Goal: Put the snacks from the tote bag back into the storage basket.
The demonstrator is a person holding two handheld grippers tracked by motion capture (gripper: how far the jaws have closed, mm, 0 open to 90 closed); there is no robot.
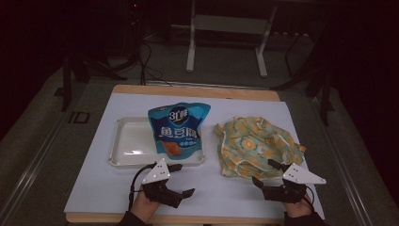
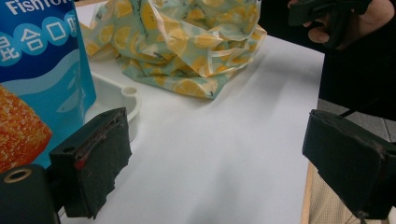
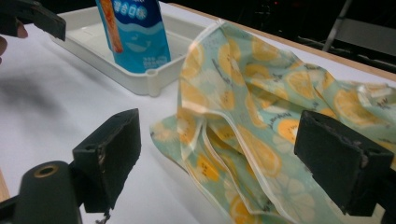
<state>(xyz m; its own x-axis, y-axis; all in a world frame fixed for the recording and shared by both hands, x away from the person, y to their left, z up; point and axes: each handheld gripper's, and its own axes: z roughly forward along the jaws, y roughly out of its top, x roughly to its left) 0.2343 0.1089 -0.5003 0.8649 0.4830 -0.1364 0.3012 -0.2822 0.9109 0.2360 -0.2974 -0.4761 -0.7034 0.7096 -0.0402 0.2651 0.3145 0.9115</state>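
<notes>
The left gripper (image 2: pixel 215 163) has its jaws spread wide apart with nothing between them but the bare white sheet (image 2: pixel 210 154) that covers the desk; the right gripper (image 3: pixel 233 158) is likewise wide apart, and its jaws frame the near edge of the lemon-print bag (image 3: pixel 261 116) without touching it. In the left gripper view the blue snack pouch (image 2: pixel 37 60) stands just beside the left jaw, and on it can be read the letters "Fish" at the top and the white characters "混合口" in round blue dots, above a picture of an orange fried piece. From the high view the pouch (image 1: pixel 179 129) shows "31" in white near its top and large white characters that read "鱼豆腐"; the smaller print below is too fine to read. The pouch stands upright in the right half of the white tray (image 1: pixel 127 150), which lies on the left of the sheet. The bag (image 1: pixel 254 143), crumpled and patterned with yellow lemon slices on pale green, lies flat on the right of the sheet, near the tray but apart from it. Both hands rest low at the near edge of the desk: the left hand (image 1: pixel 143 203) holds its gripper (image 1: pixel 181 181) pointing toward the tray's near rim, and the right hand (image 1: pixel 296 207) holds its gripper (image 1: pixel 266 172) pointing toward the bag's near edge, each with a grey three-cornered plate on top.
</notes>
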